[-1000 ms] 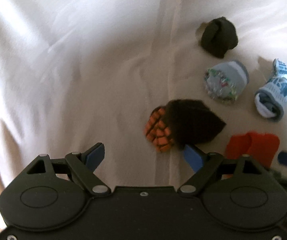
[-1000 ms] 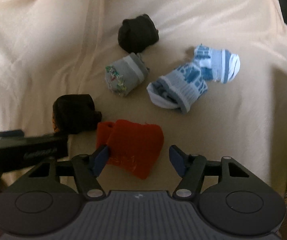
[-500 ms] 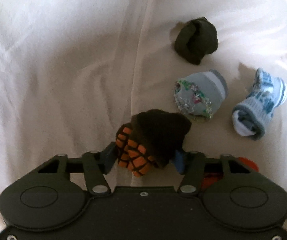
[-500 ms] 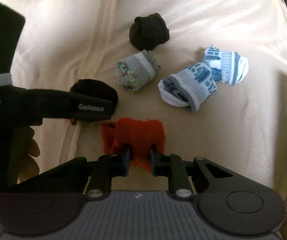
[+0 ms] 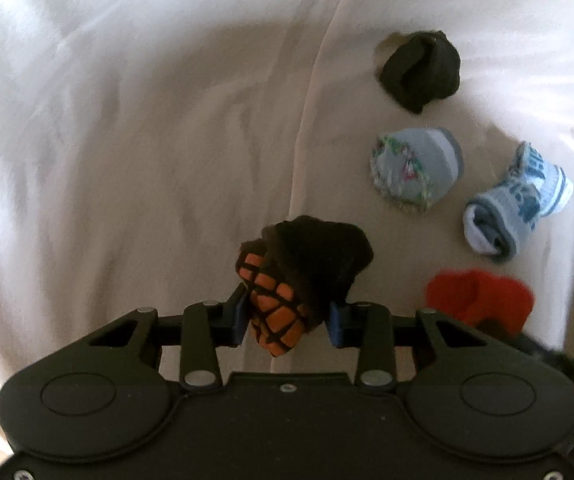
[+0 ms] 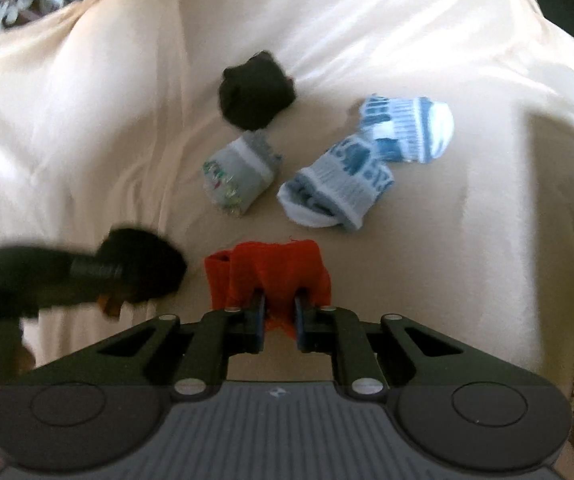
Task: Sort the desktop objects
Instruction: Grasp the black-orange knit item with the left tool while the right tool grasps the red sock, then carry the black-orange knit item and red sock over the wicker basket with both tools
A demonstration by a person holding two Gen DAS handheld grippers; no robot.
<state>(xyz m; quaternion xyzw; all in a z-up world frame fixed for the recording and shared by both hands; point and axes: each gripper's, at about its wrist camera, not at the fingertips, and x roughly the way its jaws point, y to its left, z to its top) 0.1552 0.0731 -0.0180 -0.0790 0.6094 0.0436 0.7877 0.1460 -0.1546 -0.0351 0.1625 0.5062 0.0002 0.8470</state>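
- Cream sheet all over, wrinkly, with a seam down the middle, and sock bundles scattered to one side of it.
- Your left gripper was wide open a second ago and its jaws have just been closing; now they're pinching the dark sock roll, the one with the orange grid pattern poking out.
- Same story on the right: your right gripper went from spread around the red sock to pressed tight on its near edge. The fabric's bunched up between the pads.
- So both hands have a grab now, which looks like the pick-up half of the sort is done for these two. Neither looks clearly lifted off the sheet yet, hard to call.
- Left on the sheet, untouched: a black ball furthest out, a grey roll just below it, and a blue-and-white pair beside that.
- No bin or target spot in view, so I can't tell where you're taking them.
- Watch the red one: you've only got an edge, so it might unfold or slip when you lift.
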